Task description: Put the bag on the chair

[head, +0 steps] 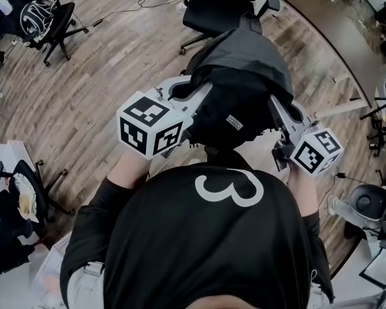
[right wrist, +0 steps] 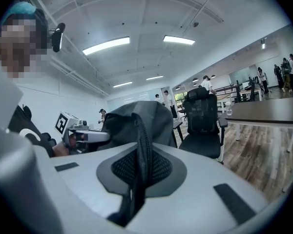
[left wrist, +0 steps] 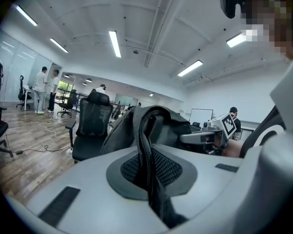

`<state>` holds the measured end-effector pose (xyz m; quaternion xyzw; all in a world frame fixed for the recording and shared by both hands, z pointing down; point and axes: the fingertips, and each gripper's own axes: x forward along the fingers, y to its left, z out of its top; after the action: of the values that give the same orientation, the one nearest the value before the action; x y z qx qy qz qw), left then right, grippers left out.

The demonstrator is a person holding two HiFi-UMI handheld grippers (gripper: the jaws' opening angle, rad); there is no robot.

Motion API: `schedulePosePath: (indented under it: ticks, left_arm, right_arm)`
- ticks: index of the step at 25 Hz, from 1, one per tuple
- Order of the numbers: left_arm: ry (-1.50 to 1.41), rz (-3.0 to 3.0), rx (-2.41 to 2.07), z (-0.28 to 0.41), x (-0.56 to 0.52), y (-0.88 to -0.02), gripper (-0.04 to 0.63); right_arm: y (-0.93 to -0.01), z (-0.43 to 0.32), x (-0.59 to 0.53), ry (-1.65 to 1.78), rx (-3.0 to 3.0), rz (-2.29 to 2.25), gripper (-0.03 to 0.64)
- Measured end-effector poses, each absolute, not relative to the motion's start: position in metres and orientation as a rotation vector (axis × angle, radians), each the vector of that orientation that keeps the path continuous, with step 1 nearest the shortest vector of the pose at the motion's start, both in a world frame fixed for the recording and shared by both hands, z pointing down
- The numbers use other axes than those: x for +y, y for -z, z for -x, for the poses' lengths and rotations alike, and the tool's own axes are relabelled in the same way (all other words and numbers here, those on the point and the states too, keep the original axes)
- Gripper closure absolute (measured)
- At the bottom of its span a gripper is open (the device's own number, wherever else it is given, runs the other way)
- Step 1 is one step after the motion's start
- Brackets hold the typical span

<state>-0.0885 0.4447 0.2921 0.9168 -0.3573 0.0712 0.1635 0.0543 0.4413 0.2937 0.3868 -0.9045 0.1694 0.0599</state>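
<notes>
Black chair [head: 219,5]: stood just beyond the bag [head: 244,76], seat partly hidden.
Bag: dark grey, carried aloft, not yet on the seat.
Left gripper [left wrist: 147,160]: clamped on its edge.
Right gripper [right wrist: 139,165]: clamped on the opposite edge.
Risk: thin fabric could slip free, and the wheeled chair might roll on contact.

A wood-plank floor [head: 116,63] spreads out below, with a thin cable [head: 125,8] trailing across it. At the upper left, a spare office chair [head: 51,19] carries a black-and-white item. A long curved counter [head: 334,31] runs along the right. Ceiling light strips [left wrist: 115,43] glow overhead, and two people [left wrist: 41,89] stand far off.
</notes>
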Motion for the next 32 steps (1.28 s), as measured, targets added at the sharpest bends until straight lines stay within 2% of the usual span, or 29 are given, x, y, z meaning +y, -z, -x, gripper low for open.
schedulePosePath:
  ticks: [15, 32]
  left_arm:
    - [-0.243, -2.542, -1.087, 0.093, 0.395, -0.296, 0.575]
    - [-0.347, -2.443, -1.043, 0.066, 0.229, -0.338, 0.574]
  right_arm:
    - [-0.300, -0.049, 0.385, -0.541, -2.782, -1.112, 0.588]
    - [-0.340, -0.078, 0.224, -0.693, -2.747, -1.099, 0.588]
